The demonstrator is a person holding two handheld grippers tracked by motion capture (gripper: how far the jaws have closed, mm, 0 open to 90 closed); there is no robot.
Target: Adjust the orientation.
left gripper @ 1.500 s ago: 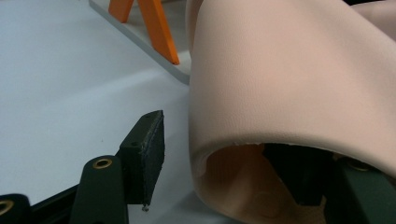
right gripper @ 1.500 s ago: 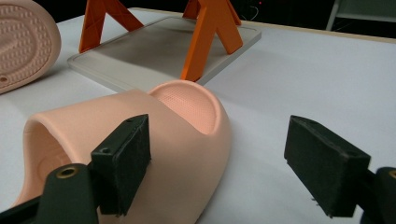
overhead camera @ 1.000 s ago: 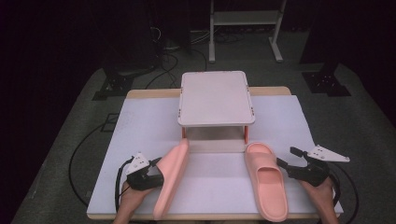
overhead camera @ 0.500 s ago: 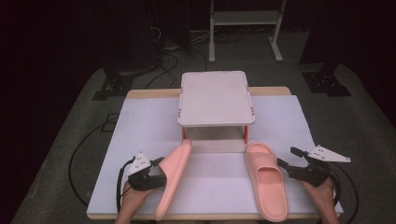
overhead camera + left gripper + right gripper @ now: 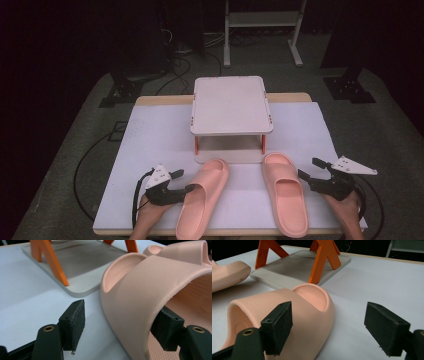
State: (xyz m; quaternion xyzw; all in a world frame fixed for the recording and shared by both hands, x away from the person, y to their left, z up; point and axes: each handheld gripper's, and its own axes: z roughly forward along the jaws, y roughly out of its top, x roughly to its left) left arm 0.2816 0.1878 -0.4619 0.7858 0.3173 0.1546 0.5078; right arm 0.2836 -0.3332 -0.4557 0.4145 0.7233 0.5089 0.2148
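Two pink slippers lie flat on the white table. The left slipper (image 5: 202,200) (image 5: 150,290) has its near side wall and strap between the jaws of my left gripper (image 5: 184,181) (image 5: 122,317). Those jaws have just been opening: the outer pad (image 5: 73,323) stands clear of the wall and the other pad (image 5: 166,328) sits under the strap. The right slipper (image 5: 285,197) (image 5: 294,312) lies just left of my right gripper (image 5: 309,168) (image 5: 329,315), which is open with bare table between its pads.
A small white rack (image 5: 231,102) on orange legs stands on its grey base plate (image 5: 82,267) behind the slippers' toes. The white table cover (image 5: 150,135) stretches to both sides. Cables trail from both grippers near the table's front edge.
The left slipper, which stood tilted on its side edge, now lies flat on its sole. The left gripper's jaws have spread. The right slipper and right gripper have kept still.
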